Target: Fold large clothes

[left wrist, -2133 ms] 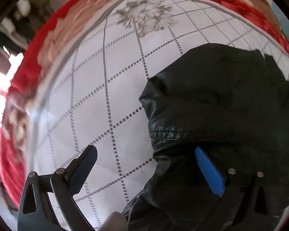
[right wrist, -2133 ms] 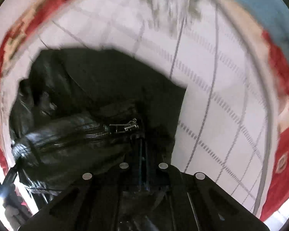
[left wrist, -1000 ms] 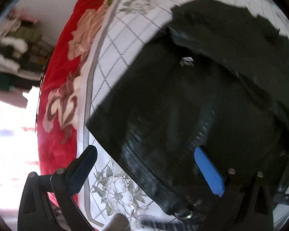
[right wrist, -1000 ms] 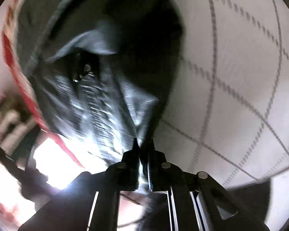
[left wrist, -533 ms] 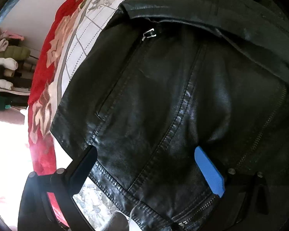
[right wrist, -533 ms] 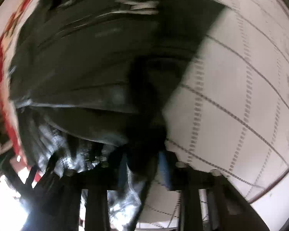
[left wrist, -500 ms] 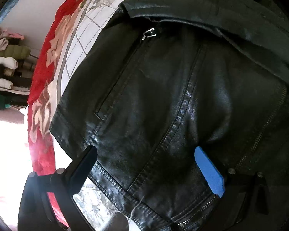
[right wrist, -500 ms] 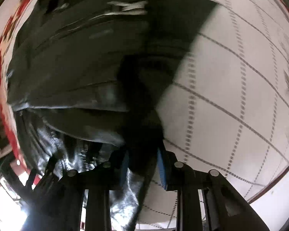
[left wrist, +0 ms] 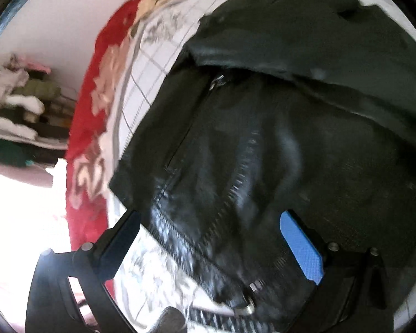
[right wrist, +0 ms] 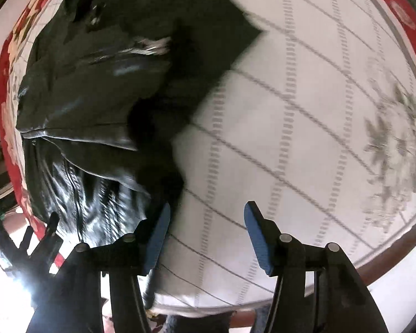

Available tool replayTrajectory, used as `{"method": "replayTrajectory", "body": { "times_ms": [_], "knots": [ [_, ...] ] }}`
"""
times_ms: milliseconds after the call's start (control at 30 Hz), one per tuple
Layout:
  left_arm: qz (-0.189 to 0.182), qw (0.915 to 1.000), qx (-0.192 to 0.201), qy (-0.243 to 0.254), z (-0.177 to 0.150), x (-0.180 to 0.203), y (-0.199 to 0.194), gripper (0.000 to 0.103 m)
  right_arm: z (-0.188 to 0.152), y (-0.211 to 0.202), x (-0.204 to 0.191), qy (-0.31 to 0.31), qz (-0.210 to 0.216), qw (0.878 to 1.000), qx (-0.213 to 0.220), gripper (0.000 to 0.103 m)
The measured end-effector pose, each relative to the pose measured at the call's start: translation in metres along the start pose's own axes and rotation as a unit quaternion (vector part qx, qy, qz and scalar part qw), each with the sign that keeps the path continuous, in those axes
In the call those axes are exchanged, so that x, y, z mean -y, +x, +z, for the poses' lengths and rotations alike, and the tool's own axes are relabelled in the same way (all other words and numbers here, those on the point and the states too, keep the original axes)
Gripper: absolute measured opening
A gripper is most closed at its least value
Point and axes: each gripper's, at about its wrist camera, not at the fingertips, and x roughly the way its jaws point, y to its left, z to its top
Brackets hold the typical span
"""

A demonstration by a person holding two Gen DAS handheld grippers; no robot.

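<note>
A black leather jacket (left wrist: 277,138) lies folded on the white checked bedspread (left wrist: 152,52), its zip and hem toward me. My left gripper (left wrist: 210,241) hovers over the jacket's hem with its jaws wide open; the blue pad (left wrist: 301,247) stands above the leather and grips nothing. In the right wrist view the jacket (right wrist: 97,83) fills the left half. My right gripper (right wrist: 206,233) hangs over bare bedspread (right wrist: 305,138) just right of the jacket's edge. Its jaws are opening, with nothing between them.
A red floral blanket (left wrist: 88,127) borders the bedspread. Shelves with stacked clothes (left wrist: 16,105) stand past the bed on the left. The bed's near edge (right wrist: 388,260) curves along the lower right of the right wrist view. Strong glare washes out the lower left corners.
My right gripper let go of the jacket fold it held, its jaws spread, and it lifted away to the right. My left gripper shifted across the jacket, still open.
</note>
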Motion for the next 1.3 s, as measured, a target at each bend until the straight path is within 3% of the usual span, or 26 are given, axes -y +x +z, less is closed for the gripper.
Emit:
{"method": "replayTrajectory", "body": {
  "times_ms": [100,200,433,600,767,867,1000,1033,1100,1133,1167,1200,1233,1267,1300],
  "knots": [
    [0.019,0.9992,0.018,0.031,-0.017,0.029,-0.039,0.103,0.006,-0.015,0.040,-0.002,0.002,1.000,-0.017,0.058],
    [0.038,0.9957,0.023,0.081,-0.041,0.072,-0.072,0.103,0.009,-0.019,0.050,-0.018,-0.005,1.000,-0.021,0.058],
    [0.135,0.9744,0.022,0.178,-0.099,0.166,-0.095,0.103,0.031,-0.020,0.076,-0.026,0.000,0.999,-0.020,0.058],
    [0.188,0.9664,0.005,0.176,-0.109,0.201,-0.066,0.103,0.053,-0.032,0.109,-0.019,0.002,1.000,-0.023,0.058],
    [0.257,0.9589,0.003,0.121,-0.082,0.183,-0.035,0.103,0.075,-0.028,0.117,-0.026,-0.005,0.999,-0.028,0.058],
    [0.265,0.9595,-0.013,0.094,-0.065,0.170,-0.022,0.103,0.087,-0.021,0.117,-0.027,0.007,0.999,-0.035,0.058],
    [0.266,0.9595,-0.024,0.088,-0.052,0.164,-0.015,0.103,0.106,-0.008,0.107,-0.028,0.059,0.997,-0.038,0.060],
    [0.264,0.9604,-0.027,0.085,-0.052,0.164,-0.016,0.100,0.111,-0.008,0.104,-0.029,0.078,0.996,-0.035,0.063],
    [0.244,0.9662,-0.035,0.076,-0.051,0.163,-0.020,0.083,0.119,-0.005,0.096,-0.029,0.121,0.992,-0.027,0.064],
    [0.230,0.9699,-0.037,0.072,-0.051,0.164,-0.023,0.066,0.121,-0.005,0.095,-0.025,0.144,0.989,-0.025,0.064],
    [0.218,0.9728,-0.036,0.071,-0.050,0.165,-0.026,0.048,0.126,-0.003,0.093,-0.018,0.186,0.982,-0.026,0.064],
    [0.206,0.9754,-0.034,0.071,-0.049,0.167,-0.030,0.039,0.130,-0.001,0.092,-0.011,0.218,0.975,-0.030,0.064],
    [0.198,0.9771,-0.032,0.071,-0.049,0.170,-0.033,0.022,0.134,0.005,0.090,0.000,0.257,0.966,-0.037,0.064],
    [0.185,0.9797,-0.032,0.070,-0.048,0.171,-0.037,0.014,0.137,0.013,0.086,0.011,0.292,0.955,-0.045,0.064],
    [0.181,0.9807,-0.031,0.069,-0.047,0.171,-0.040,0.013,0.142,0.022,0.084,0.024,0.322,0.945,-0.056,0.064]
  ]
}}
